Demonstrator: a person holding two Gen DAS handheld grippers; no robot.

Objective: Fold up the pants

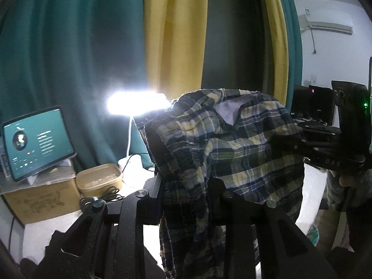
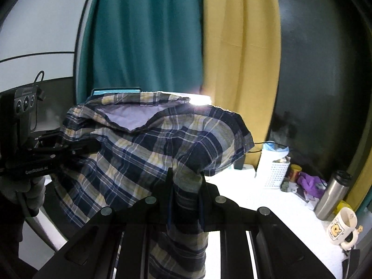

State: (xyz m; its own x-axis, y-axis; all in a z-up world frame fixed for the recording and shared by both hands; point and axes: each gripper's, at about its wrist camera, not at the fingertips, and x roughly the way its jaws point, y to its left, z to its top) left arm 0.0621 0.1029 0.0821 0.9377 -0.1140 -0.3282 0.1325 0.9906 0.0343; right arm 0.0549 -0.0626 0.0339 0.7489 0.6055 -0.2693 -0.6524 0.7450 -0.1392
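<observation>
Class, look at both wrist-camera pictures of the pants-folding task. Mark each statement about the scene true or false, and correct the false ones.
1. The dark blue and yellow plaid pants are held up off the white table. True.
2. Only the right gripper holds the fabric. False: the left gripper has its jaws closed on it too.
3. A lit tablet stands on a cardboard box. True.
4. The steel flask lies on its side. False: it stands upright.
5. The curtains behind are red. False: they are teal and yellow.
</observation>
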